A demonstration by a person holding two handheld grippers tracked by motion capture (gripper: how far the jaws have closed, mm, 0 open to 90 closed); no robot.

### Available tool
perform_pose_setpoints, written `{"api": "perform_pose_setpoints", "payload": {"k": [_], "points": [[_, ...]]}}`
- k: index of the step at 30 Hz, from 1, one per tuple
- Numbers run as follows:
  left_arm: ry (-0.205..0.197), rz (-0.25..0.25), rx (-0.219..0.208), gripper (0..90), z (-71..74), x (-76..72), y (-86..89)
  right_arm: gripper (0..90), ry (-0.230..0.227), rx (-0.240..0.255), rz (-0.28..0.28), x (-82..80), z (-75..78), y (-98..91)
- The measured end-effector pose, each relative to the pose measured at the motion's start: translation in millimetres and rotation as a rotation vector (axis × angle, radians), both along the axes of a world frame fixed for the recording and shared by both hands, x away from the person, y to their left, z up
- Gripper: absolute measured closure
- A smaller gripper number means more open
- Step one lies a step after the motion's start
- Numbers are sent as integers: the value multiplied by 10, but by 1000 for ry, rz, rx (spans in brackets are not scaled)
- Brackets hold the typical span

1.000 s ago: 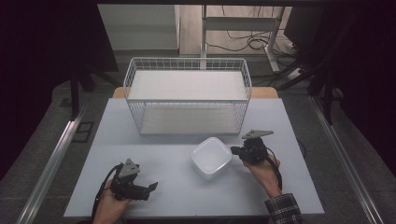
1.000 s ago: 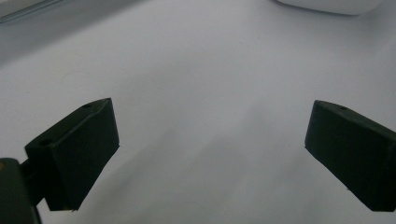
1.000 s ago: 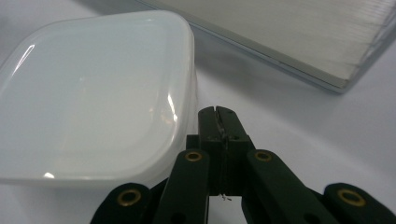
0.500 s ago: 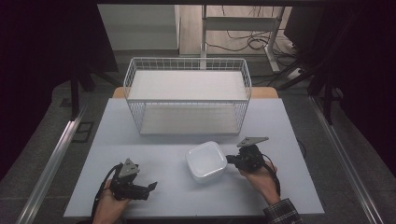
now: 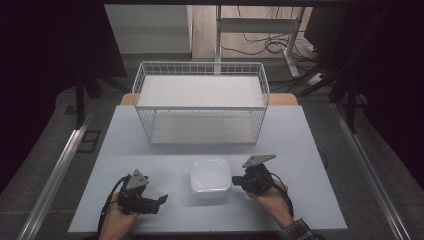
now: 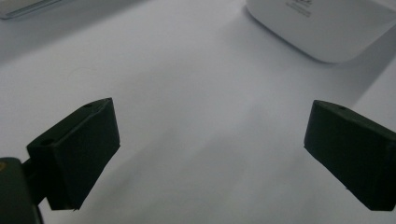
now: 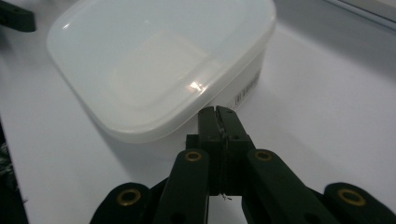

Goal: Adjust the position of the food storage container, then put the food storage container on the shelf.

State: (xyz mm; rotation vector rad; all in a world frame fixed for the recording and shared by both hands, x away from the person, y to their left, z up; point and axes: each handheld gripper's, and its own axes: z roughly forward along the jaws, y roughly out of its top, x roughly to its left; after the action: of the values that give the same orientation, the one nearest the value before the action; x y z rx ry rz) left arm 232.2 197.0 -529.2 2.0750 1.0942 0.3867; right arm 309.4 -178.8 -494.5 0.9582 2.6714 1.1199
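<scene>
A: Where do we have the white lidded container (image 5: 210,177)?

B: It sits flat on the counter (image 5: 300,145), near the front edge and about midway between the side edges, in front of the wire basket (image 5: 201,102) at the back edge. We judge the job to be sliding it across the counter, and it is not lifted or placed anywhere yet, so most of the work is left.

A: And our right gripper (image 7: 217,114)?

B: Its 2 fingers are pressed together with nothing between them. Their tips sit at the container's side wall, just under the lid's rim; we cannot tell whether they touch. So we push rather than grasp.

A: The left gripper (image 6: 210,154)?

B: Its fingers (image 6: 77,149) stand wide apart over bare counter by the front left corner, holding nothing, with the container well off toward the middle.
</scene>
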Motion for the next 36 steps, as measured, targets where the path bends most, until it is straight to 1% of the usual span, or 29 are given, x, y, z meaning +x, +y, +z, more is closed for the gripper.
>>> {"api": "perform_pose_setpoints", "payload": {"k": [1,2,4,6,9,11,13,16,19,22,24,26,27,29,31,34,36], "points": [[0,0,0,32,0,0,0,892,0,0,0,0,0,0],[0,0,-1,31,1,0,1,891,-4,-1,15,-32,-1,54],[1,0,-2,32,0,0,0,891,-10,-3,26,-51,-4,94],[2,-2,0,33,-2,0,0,891,-19,-13,31,-62,-9,119],[-2,-4,-1,33,5,-6,2,889,-47,-23,8,-75,9,79],[-4,-5,-5,35,7,-7,8,856,-85,-31,-8,-99,44,15],[-4,-6,-6,36,7,-9,10,790,-105,-21,-21,-138,75,-63],[-7,-12,-11,36,11,-15,10,653,-126,-8,-46,-199,97,-167],[-13,-18,-12,35,12,-20,7,481,-138,1,-63,-258,102,-241],[-20,-19,-7,35,7,-20,6,255,-168,7,-81,-312,80,-294],[-18,-18,-8,34,2,-16,8,155,-181,2,-99,-335,38,-322],[-18,-17,-8,34,1,-14,9,105,-186,-2,-125,-346,-14,-342],[-15,-15,-7,33,-3,-11,9,73,-182,-17,-134,-341,-36,-354],[-12,-13,-11,32,-6,-8,9,63,-180,-16,-145,-329,-58,-370],[-11,-13,-15,32,-7,-6,12,49,-173,-4,-149,-318,-66,-372],[-12,-13,-21,39,-4,-6,14,38,-176,0,-141,-317,-68,-367],[-21,-17,-37,44,4,-3,10,34,-187,-2,-127,-317,-66,-348]]}}
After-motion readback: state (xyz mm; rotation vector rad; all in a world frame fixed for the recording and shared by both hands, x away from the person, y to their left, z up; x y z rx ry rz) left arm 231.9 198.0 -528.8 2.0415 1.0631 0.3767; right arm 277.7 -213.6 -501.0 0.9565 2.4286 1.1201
